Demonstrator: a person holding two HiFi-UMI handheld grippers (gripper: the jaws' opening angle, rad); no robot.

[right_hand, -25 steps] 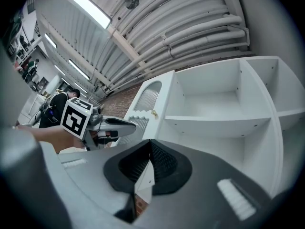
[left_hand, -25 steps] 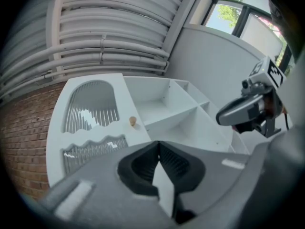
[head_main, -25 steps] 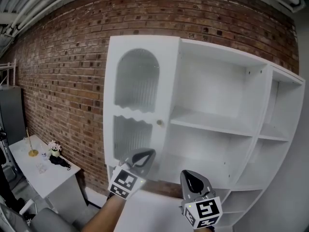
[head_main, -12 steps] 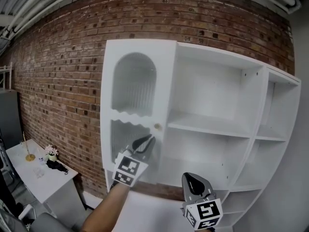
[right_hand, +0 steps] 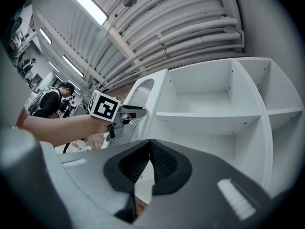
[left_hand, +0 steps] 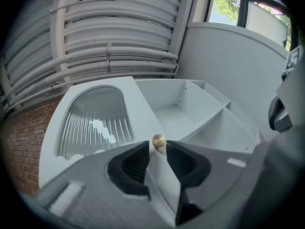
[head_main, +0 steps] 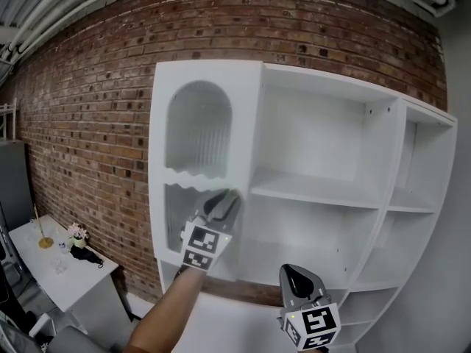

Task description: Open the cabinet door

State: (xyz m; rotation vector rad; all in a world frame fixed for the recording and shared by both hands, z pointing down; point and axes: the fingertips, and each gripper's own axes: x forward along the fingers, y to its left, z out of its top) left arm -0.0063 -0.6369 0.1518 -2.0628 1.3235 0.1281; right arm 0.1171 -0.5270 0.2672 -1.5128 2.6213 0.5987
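The white cabinet (head_main: 324, 190) stands against a brick wall, with open shelves on its right. Its door (head_main: 197, 134) with an arched ribbed glass panel (left_hand: 95, 118) covers the left bay. In the left gripper view a small brass knob (left_hand: 158, 141) sits at the door's edge, right between the jaw tips of my left gripper (left_hand: 157, 149). The jaws flank the knob with a narrow gap on each side. In the head view this gripper (head_main: 223, 199) hides the knob. My right gripper (head_main: 296, 275) hangs low before the shelves, shut and empty (right_hand: 150, 144).
A low white table (head_main: 70, 267) at the lower left carries a small flower pot (head_main: 76, 233), a brass stand (head_main: 45, 240) and a dark object (head_main: 88, 255). The brick wall (head_main: 88, 101) runs behind. A person (right_hand: 50, 101) stands far off in the right gripper view.
My left gripper has risen and moved in toward the door until its jaws came around the knob. The right gripper has stayed low in about the same place.
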